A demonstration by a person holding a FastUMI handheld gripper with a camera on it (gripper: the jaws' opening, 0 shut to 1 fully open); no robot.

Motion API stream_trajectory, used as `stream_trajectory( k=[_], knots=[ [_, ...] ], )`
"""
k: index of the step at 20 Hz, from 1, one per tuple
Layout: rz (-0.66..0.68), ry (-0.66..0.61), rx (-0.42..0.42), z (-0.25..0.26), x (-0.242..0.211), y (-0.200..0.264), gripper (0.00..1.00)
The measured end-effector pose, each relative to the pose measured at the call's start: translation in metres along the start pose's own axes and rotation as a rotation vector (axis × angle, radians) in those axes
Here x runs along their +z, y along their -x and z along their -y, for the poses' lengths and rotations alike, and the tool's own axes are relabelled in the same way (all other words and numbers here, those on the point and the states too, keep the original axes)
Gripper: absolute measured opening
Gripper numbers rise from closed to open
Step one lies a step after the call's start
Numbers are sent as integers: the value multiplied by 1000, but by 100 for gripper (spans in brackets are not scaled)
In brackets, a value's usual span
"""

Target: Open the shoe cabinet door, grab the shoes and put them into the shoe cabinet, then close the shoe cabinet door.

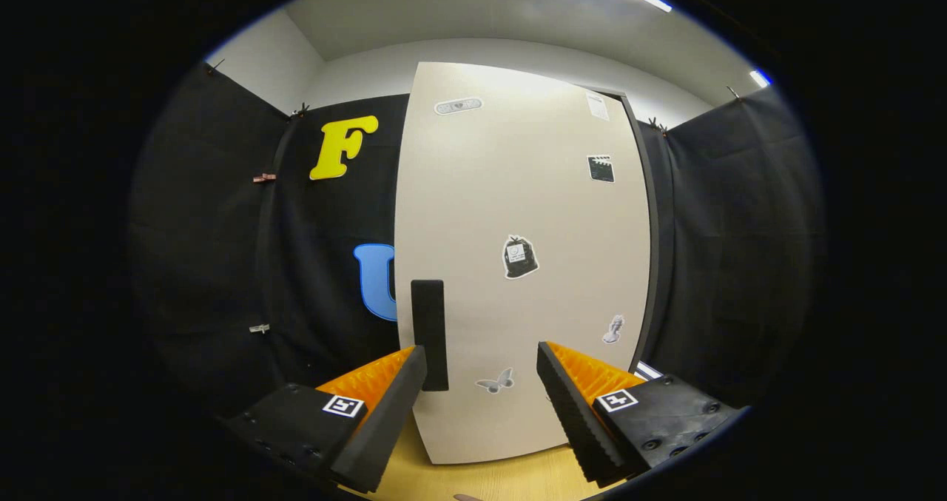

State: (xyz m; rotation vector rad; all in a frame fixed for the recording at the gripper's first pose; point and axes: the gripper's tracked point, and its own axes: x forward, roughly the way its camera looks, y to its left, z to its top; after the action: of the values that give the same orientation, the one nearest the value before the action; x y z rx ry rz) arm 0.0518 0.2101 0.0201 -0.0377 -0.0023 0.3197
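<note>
The shoe cabinet door (518,212) is a tall beige panel with several stickers on it, standing straight ahead of me. A black vertical handle (429,334) is fixed near the door's left edge. My gripper (481,375) is open, its fingers spread wide with nothing between them. The left fingertip (403,382) sits just beside the lower end of the handle; I cannot tell whether it touches it. A dark frame edge (651,249) of the cabinet runs along the door's right side. The door looks shut or nearly shut.
Black cloth walls (222,264) close in the booth to the left and right of the cabinet. A light wooden floor (488,479) lies under the door and below my fingers. Small clips (259,328) hang on the left cloth.
</note>
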Motion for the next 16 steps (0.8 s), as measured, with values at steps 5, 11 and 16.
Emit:
stream_trajectory(
  k=[5,11,16],
  knots=[
    [-2,-10,-33,17,0,-1,98],
    [7,-14,-54,32,2,-3,98],
    [23,-22,-45,35,6,-3,98]
  ],
)
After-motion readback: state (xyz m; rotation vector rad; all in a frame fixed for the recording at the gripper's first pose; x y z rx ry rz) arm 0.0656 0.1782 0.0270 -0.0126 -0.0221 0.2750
